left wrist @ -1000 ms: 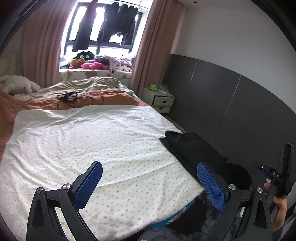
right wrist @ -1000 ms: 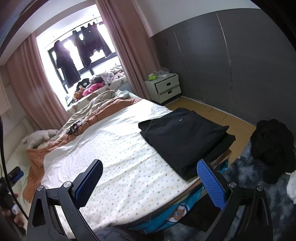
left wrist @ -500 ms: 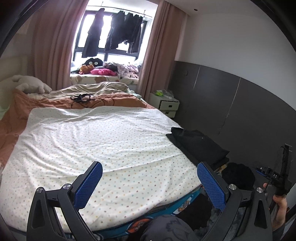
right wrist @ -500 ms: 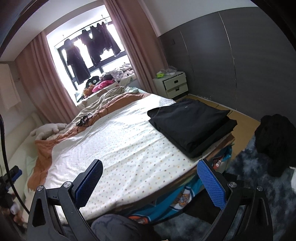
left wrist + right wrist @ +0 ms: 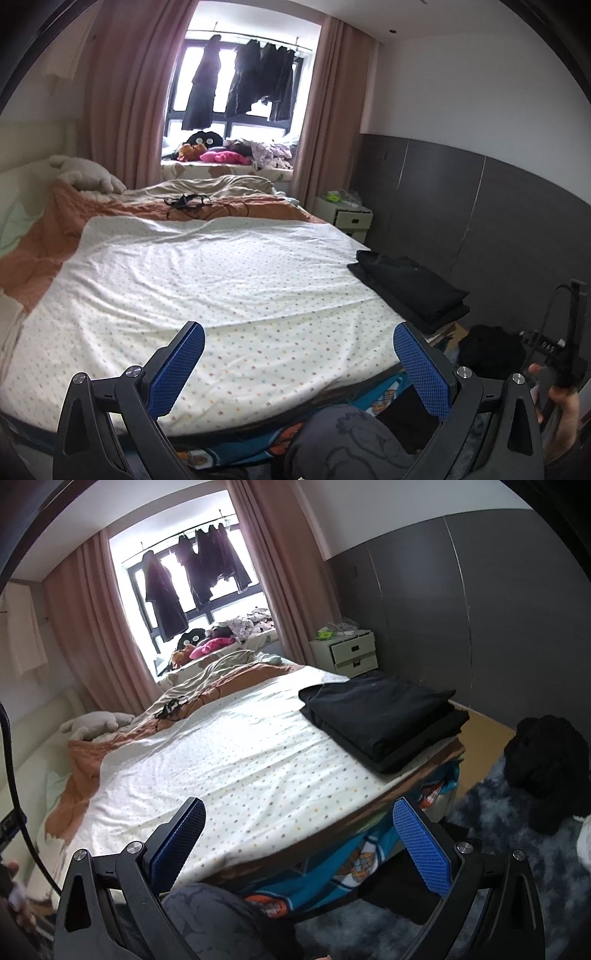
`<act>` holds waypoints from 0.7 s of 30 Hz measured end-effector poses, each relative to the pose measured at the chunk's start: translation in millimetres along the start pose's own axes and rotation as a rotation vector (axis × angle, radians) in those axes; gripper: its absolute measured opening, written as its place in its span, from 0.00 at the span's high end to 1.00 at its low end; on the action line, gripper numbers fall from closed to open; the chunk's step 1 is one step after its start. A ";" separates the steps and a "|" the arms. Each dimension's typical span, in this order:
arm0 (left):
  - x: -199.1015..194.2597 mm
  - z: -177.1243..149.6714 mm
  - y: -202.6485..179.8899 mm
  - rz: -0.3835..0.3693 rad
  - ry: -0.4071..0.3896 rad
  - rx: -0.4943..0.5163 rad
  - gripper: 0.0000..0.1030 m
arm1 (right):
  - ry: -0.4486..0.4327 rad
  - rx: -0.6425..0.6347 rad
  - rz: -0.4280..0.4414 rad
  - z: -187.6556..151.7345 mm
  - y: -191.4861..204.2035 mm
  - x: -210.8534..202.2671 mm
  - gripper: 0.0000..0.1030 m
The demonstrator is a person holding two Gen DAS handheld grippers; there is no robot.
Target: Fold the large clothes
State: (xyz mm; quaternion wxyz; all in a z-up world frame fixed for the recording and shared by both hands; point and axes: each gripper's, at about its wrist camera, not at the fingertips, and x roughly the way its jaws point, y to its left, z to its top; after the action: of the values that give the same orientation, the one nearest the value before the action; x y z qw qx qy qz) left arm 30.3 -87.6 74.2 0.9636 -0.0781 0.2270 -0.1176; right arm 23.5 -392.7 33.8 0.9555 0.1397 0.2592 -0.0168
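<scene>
Pretty clearly I'm in someone's bedroom at home. There's a big bed with a dotted cream sheet (image 5: pixel 229 280) and a rumpled orange-brown blanket (image 5: pixel 122 214), plus a pale plush toy (image 5: pixel 86 177) up by the headboard. Dusty pink curtains (image 5: pixel 125 96) frame a window with dark clothes hanging on a rail (image 5: pixel 255 79), and more soft toys are piled on the window ledge (image 5: pixel 221 157). A small white bedside drawer unit (image 5: pixel 349 651) stands against the grey panelled wall (image 5: pixel 480 602).
</scene>
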 end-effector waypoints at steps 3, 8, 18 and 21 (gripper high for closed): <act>-3.2 -11.0 -2.6 0.001 -0.002 -0.002 0.01 | 0.005 -0.022 0.002 -11.9 5.9 1.9 0.01; -3.3 -23.9 -5.8 0.018 0.005 0.009 0.01 | 0.024 -0.067 -0.002 -22.8 15.5 5.9 0.01; -9.6 -32.4 -3.6 0.046 -0.002 0.010 0.01 | 0.015 -0.103 0.007 -29.9 29.4 -0.3 0.01; -11.4 -33.6 -5.4 0.048 -0.002 0.015 0.01 | 0.012 -0.102 0.008 -30.0 29.5 -2.5 0.01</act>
State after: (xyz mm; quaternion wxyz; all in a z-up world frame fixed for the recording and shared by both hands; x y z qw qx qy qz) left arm 4.1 -93.1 50.3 0.9670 -0.0656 0.2268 -0.0960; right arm 9.7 -356.2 17.9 0.9599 0.0919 0.2649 0.0014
